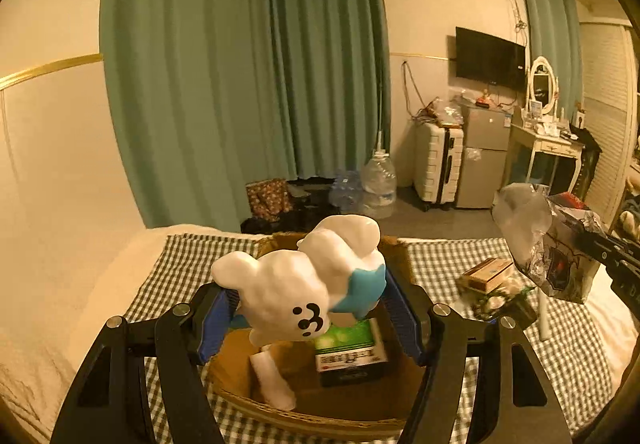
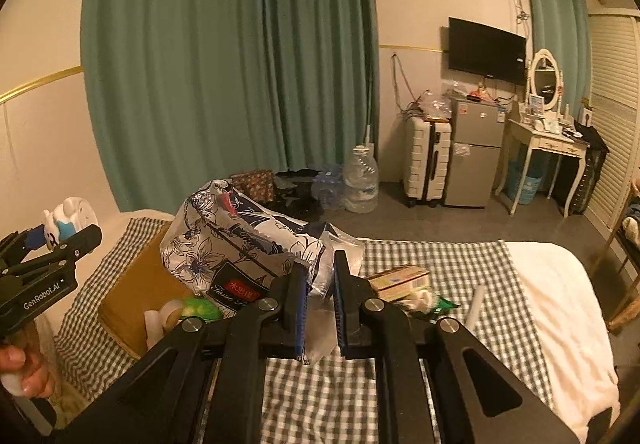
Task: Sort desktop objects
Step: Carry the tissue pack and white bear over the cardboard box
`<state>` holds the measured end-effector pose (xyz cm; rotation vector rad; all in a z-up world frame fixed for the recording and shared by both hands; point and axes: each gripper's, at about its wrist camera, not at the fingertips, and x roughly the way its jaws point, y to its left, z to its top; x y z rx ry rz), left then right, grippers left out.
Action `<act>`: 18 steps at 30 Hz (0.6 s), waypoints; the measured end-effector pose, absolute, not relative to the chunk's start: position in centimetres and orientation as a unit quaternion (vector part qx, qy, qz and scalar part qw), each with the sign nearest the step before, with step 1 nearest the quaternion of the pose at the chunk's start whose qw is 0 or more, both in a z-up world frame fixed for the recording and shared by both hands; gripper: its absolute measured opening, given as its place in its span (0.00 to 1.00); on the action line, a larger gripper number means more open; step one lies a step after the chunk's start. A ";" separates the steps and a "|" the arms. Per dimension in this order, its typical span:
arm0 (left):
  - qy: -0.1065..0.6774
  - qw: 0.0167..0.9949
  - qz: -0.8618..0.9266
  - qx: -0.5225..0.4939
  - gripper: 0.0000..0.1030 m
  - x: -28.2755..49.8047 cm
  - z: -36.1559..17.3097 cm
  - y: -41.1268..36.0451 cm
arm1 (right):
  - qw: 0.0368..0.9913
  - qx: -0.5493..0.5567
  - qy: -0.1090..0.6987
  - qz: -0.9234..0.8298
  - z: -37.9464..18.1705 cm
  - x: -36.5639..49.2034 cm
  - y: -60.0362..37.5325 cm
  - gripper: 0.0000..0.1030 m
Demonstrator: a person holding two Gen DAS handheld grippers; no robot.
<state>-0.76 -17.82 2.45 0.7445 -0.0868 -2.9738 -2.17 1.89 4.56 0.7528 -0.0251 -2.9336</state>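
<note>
1. Cardboard box [image 1: 240,376] sits open on the checked cloth [image 1: 188,256]; it looks like the sorting bin, since a green-topped carton [image 1: 352,348] and a white piece already lie inside.
2. The left gripper [image 1: 308,308] has its jaws clamped wide on a white toy figure [image 1: 296,284], blue pads pressing its flanks. The toy hangs directly above the box, probably so that opening the jaws drops it in.
3. The toy is glossy and lumpy, with a blue patch on one side and a small black printed face turned toward the camera; it is tilted head-down.
4. The right gripper [image 2: 320,304] has its jaws nearly together, pinching the thin plastic edge of a tissue pack [image 2: 240,248]. Gripping the wrapper rather than the bulk suits so narrow a hold.
5. The pack is soft, floral-printed in white and dark blue, with a dark label; it dangles just beside the box's right wall, off the cloth.
6. A small yellow box [image 2: 400,278] and some green packets [image 2: 440,304] lie on the cloth, not yet sorted.
</note>
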 end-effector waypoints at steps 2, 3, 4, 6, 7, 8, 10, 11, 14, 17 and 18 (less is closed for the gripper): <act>-0.029 0.044 -0.967 0.249 0.68 -1.1 1.7 -18.7 | 0.065 0.253 -0.006 -0.965 4.1 -2.8 0.8 0.11; -0.028 0.046 -0.966 0.251 0.68 -1.2 1.5 -19.1 | 0.068 0.255 -0.005 -0.964 3.8 -3.1 0.3 0.11; -0.025 0.049 -0.965 0.255 0.68 -1.5 1.1 -19.6 | 0.073 0.258 -0.003 -0.963 3.6 -3.5 -0.3 0.11; -0.022 0.052 -0.964 0.260 0.68 -1.9 0.7 -20.2 | 0.081 0.263 -0.001 -0.961 3.1 -4.0 -1.1 0.11; -0.021 0.054 -0.964 0.261 0.68 -2.2 0.5 -20.5 | 0.085 0.266 0.001 -0.960 2.9 -4.4 -1.6 0.11; -0.021 0.055 -0.963 0.261 0.68 -2.3 0.4 -20.7 | 0.090 0.268 0.003 -0.959 2.7 -4.8 -2.1 0.11; -0.021 0.054 -0.963 0.262 0.68 -2.8 0.1 -21.0 | 0.097 0.271 0.006 -0.958 2.3 -5.3 -2.7 0.11; -0.021 0.053 -0.963 0.263 0.68 -2.9 0.0 -21.1 | 0.101 0.274 0.007 -0.956 2.1 -5.7 -3.1 0.11; -0.022 0.046 -0.962 0.269 0.68 -3.7 -0.8 -21.5 | 0.110 0.281 0.009 -0.953 1.5 -6.9 -4.0 0.11; -0.016 0.039 -0.958 0.283 0.68 -4.6 -2.0 -21.9 | 0.117 0.287 0.010 -0.951 0.9 -8.1 -5.0 0.11; -0.015 0.037 -0.957 0.288 0.68 -4.8 -2.4 -21.9 | 0.121 0.290 0.010 -0.949 0.7 -8.5 -5.2 0.11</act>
